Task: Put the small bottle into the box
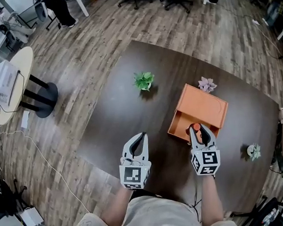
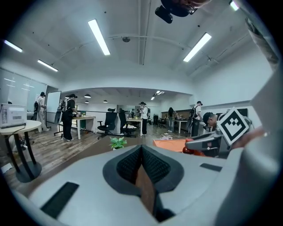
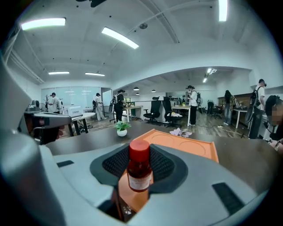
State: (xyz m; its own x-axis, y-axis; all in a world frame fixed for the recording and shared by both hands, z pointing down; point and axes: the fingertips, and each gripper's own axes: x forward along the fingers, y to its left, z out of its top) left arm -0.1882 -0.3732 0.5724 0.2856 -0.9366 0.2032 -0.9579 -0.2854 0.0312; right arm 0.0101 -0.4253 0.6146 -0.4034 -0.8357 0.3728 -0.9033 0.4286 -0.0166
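Looking down, the head view shows the right hand-held gripper (image 1: 198,132) clamping the small bottle (image 1: 195,128) at the orange box (image 1: 207,106)'s near edge on the bench (image 1: 108,123). Left gripper view: the left hand-held gripper (image 2: 142,152) is pinched together. Right gripper view: the bottle stands upright between the pads, with the box behind.

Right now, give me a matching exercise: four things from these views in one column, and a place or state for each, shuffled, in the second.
1 small bottle
2 box
3 green plant
4 left hand-held gripper

A jaws together, nothing between them
B orange, on the table
C clamped in the right hand-held gripper
D stands alone, left of the box in the head view

Pairs: 1-C, 2-B, 3-D, 4-A
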